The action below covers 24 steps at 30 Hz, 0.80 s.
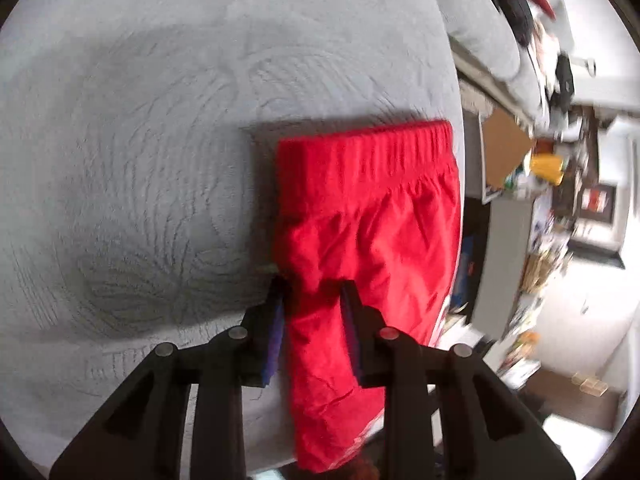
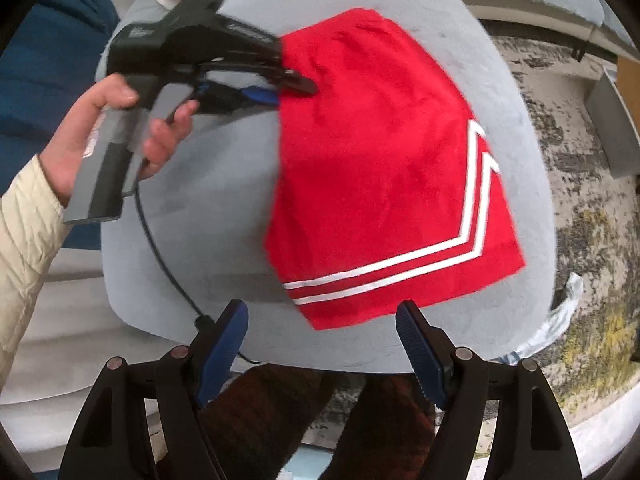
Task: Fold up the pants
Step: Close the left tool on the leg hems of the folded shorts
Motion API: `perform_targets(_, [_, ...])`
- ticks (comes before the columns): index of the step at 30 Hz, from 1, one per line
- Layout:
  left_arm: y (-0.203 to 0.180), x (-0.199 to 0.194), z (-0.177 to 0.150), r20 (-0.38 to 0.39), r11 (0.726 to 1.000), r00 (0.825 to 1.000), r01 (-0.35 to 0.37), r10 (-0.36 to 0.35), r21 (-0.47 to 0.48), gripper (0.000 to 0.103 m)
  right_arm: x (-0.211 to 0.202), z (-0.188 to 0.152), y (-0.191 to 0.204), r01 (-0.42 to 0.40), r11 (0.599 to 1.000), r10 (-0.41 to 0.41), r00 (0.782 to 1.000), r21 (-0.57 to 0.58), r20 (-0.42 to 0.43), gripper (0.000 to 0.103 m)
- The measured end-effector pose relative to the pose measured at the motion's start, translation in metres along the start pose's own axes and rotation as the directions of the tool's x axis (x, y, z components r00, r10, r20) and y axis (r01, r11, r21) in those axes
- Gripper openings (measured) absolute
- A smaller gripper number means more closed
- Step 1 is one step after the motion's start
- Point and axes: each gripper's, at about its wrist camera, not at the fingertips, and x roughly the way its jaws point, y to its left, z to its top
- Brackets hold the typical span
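**Inspector:** Left wrist view: the red shorts (image 1: pixel 360 216) lie folded on the grey cushion (image 1: pixel 140 140), elastic waistband at the far end. The left gripper (image 1: pixel 314 300) has its two fingers either side of a fold of red cloth, pinching the shorts at their near edge.

**Clerk:** And the right wrist view?

**Inspector:** The shorts (image 2: pixel 380 160) lie flat on the cushion (image 2: pixel 200 200), white chevron stripes (image 2: pixel 460 240) along the hem nearest the camera. The left gripper (image 2: pixel 296 80) bites the shorts' far-left edge, held by the left hand (image 2: pixel 100 140) in a cream sleeve.

**Clerk:** Right gripper?

**Inspector:** The right gripper (image 2: pixel 322 320) hangs just short of the shorts' hem, fingers spread wide, gripping nothing. A black cable (image 2: pixel 168 260) runs across the cushion left of the shorts. A patterned rug (image 2: pixel 580 220) lies right of the cushion.
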Motion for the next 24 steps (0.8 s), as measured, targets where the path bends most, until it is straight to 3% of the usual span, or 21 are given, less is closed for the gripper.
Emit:
perform_targets(1, [-0.005,0.001,0.0,-0.002,1.0,1.0,-0.019,0.019,0.025,0.029,0.002,0.0,0.002,-0.006,1.0,0.006,1.0,-0.002,-0.006,0.073])
perform_targets(3, [-0.017,0.005,-0.002,-0.004,0.998,1.0,-0.021,0.022,0.063,0.047,0.008,-0.002,0.007,-0.006,1.0,0.006,1.0,-0.006,-0.015,0.073])
perform_targets(4, [-0.024,0.007,-0.002,-0.006,0.997,1.0,0.002,-0.001,0.075,0.066,0.009,-0.001,0.01,-0.005,1.0,0.005,1.0,-0.008,-0.017,0.073])
perform_targets(5, [-0.029,0.009,-0.003,-0.007,0.996,1.0,0.006,-0.005,0.086,0.075,0.011,0.0,0.012,-0.001,1.0,0.001,1.0,-0.01,-0.019,0.073])
perform_targets(8, [-0.05,0.02,-0.004,-0.017,0.983,0.994,-0.108,0.112,0.148,0.074,0.014,0.0,0.015,0.004,1.0,-0.004,1.0,-0.013,-0.011,0.073])
perform_targets(9, [-0.06,0.022,-0.006,-0.012,0.972,0.986,-0.163,0.167,0.167,0.071,0.013,0.0,0.013,0.009,1.0,-0.01,1.0,-0.01,-0.011,0.073])
perform_targets(11, [-0.067,0.024,-0.007,-0.001,0.95,0.968,-0.248,0.253,0.191,0.049,0.013,-0.002,0.012,0.009,1.0,-0.009,1.0,-0.003,-0.009,0.073])
perform_targets(12, [-0.066,0.022,-0.007,0.001,0.95,0.967,-0.252,0.256,0.187,0.046,0.013,-0.003,0.011,0.014,1.0,-0.014,1.0,0.003,-0.007,0.073])
perform_targets(15, [-0.05,0.014,-0.003,-0.015,0.976,0.982,-0.185,0.188,0.115,0.028,0.014,-0.003,0.008,0.013,1.0,-0.013,1.0,0.019,-0.006,0.073])
perform_targets(17, [-0.039,0.01,0.001,-0.036,0.99,0.99,-0.134,0.135,0.049,0.008,0.014,-0.003,0.008,0.013,1.0,-0.013,1.0,0.025,0.0,0.073])
perform_targets(20, [-0.024,0.007,0.002,-0.065,0.998,0.998,-0.007,0.003,-0.066,0.007,0.013,-0.003,0.009,0.015,1.0,-0.016,0.999,0.023,0.028,0.073])
perform_targets(24, [-0.033,-0.002,-0.003,-0.068,0.981,0.985,0.147,-0.156,-0.127,0.006,0.009,-0.003,0.014,0.042,0.999,-0.042,0.996,-0.005,0.079,0.072])
